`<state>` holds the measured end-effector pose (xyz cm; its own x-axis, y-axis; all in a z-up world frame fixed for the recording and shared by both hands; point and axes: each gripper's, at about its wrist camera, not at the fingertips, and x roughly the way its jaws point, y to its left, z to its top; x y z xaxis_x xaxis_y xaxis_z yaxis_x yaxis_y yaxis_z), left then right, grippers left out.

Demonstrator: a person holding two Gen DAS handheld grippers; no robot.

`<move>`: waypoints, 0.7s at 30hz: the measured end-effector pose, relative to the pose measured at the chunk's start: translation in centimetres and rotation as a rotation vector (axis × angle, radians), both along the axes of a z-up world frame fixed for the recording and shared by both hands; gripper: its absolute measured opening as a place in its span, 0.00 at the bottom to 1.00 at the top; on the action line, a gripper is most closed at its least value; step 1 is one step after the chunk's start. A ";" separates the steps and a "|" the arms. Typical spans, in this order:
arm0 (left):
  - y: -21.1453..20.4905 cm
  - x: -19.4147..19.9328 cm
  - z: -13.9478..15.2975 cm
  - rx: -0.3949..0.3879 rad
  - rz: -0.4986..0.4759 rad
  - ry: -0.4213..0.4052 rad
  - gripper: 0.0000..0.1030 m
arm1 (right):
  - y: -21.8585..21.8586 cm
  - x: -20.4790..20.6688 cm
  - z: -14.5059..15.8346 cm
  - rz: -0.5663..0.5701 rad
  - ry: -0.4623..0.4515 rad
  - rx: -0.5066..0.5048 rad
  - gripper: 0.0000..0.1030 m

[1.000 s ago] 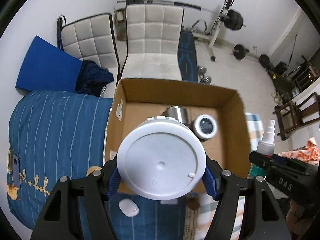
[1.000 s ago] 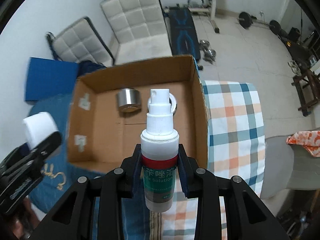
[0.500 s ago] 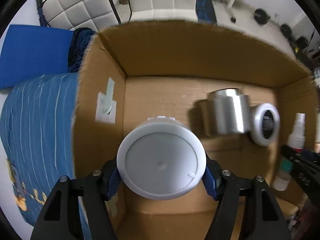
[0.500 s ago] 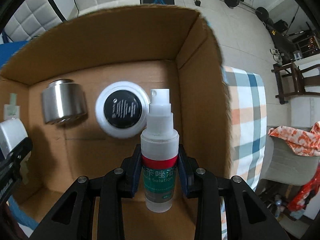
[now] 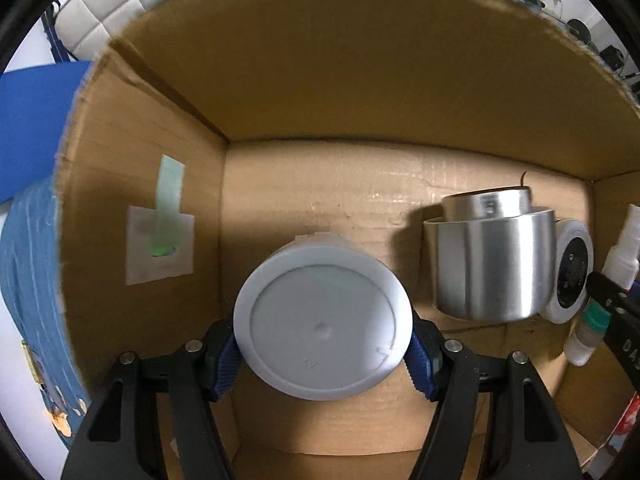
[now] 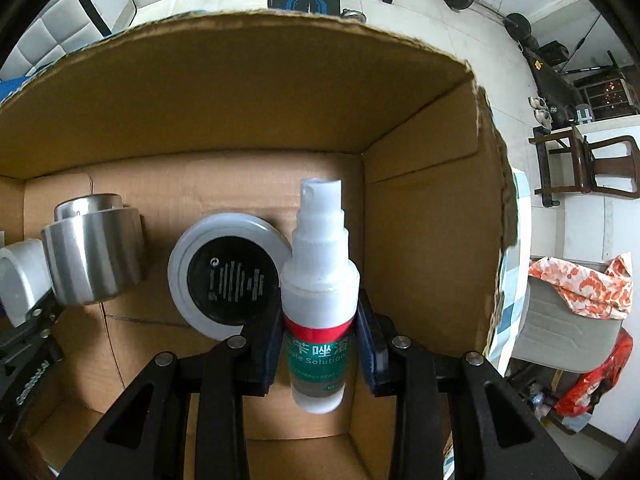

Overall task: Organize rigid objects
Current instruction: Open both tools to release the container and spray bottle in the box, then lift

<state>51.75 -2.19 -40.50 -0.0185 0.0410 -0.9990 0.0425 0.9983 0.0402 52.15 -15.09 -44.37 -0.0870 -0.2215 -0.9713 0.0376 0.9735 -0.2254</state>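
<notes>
Both hands are down inside the cardboard box (image 5: pixel 360 80) now, each with a load. The step in hand looks like setting these two items on the box floor, and doing it well means lowering straight, finding bare cardboard, and letting go only once the base is seated so nothing tips or knocks a neighbour.

Left gripper (image 5: pixel 322 354): jaws about half spread and clamped by their blue pads on a white plastic jar (image 5: pixel 322 326), its round base facing the camera. It hangs over the left part of the floor, clear of the side wall, with open cardboard beneath. Whether it touches the floor yet, I can't tell.

Right gripper (image 6: pixel 320 354): jaws drawn in narrow, pinching a small white spray bottle (image 6: pixel 320 292) at its red and green label, nozzle pointing ahead. It sits near the right wall, just beside a round white tin with a black label (image 6: pixel 228 276). Tight spot there; I'd keep the bottle off that tin on the way down.

A steel cup (image 5: pixel 494 262) stands between the two loads, close against the tin.
</notes>
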 end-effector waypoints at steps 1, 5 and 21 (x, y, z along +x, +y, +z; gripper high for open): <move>0.0 -0.1 -0.3 -0.013 0.006 0.012 0.64 | -0.1 0.2 0.0 -0.002 0.003 -0.002 0.34; 0.5 -0.5 -1.4 -0.053 0.045 0.068 0.64 | 0.1 0.9 -0.1 -0.002 0.024 -0.007 0.34; 1.4 -1.5 5.6 -0.136 0.110 -0.022 0.75 | -1.0 -1.0 2.8 -0.016 0.021 0.072 0.63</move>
<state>50.27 -0.83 -34.86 0.0065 -0.0958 -0.9954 -0.0665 0.9932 -0.0960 51.12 -16.06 -41.55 -0.1110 -0.1497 -0.9825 0.0496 0.9865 -0.1559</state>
